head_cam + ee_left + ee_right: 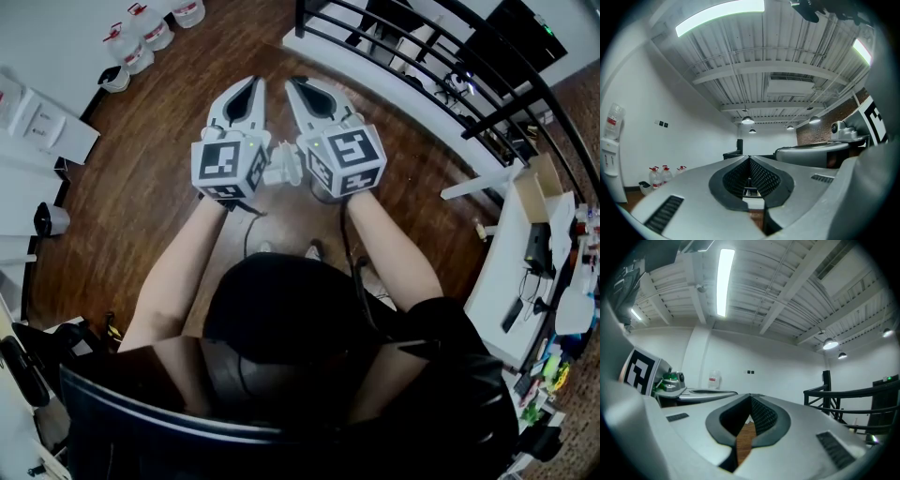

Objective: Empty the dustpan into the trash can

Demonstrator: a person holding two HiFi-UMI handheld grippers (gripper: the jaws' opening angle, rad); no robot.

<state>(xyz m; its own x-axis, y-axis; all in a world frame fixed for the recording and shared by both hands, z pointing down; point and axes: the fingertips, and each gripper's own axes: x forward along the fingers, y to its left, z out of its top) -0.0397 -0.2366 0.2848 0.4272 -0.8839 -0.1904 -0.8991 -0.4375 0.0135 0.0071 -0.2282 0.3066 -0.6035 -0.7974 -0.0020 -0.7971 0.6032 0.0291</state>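
A: Wood floor (150,197) lies under both tools, but I see no dustpan and no trash can. Where are they?

B: Out of every view. The left tool (251,86) and right tool (300,86) are held level, close beside each other. Each is clenched on nothing, and the right one shows only floor past its jaws.

A: So what stage is this?

B: I can't settle that. It fits hands waiting to fetch the dustpan, or resting with it emptied and set down. Either way, I'd hold both tools steady like this.
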